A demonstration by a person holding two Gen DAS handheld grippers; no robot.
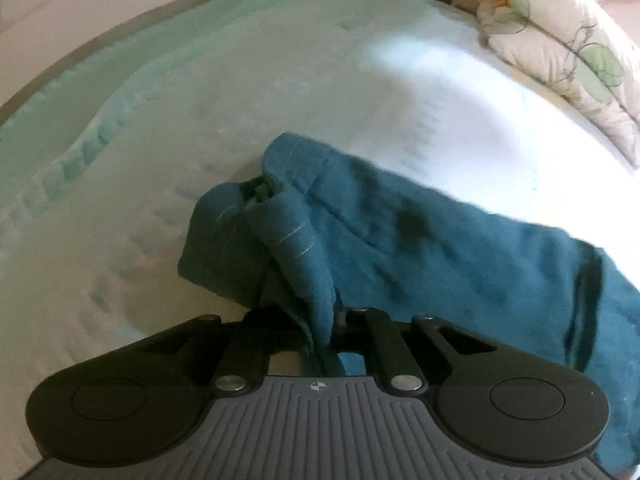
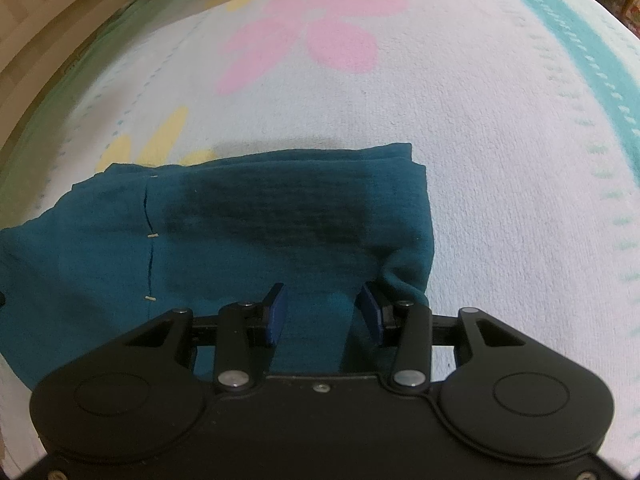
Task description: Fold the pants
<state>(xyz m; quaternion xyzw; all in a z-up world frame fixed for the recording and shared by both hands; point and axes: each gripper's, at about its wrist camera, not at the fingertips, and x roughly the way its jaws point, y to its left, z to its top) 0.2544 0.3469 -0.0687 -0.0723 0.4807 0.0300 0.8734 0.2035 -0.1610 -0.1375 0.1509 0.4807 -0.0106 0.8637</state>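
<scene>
The teal pants lie on a pale bedspread, stretching to the right. My left gripper is shut on a bunched fold of the pants near the waistband, with cloth draped over the fingers. In the right wrist view the pants lie flat and partly folded, a dark patch across the middle. My right gripper is open, its blue pads apart on either side of a strip of the teal cloth at the near edge.
A floral pillow lies at the back right of the bed. The bedspread has a pink flower print and a teal border. A wooden headboard is at the left.
</scene>
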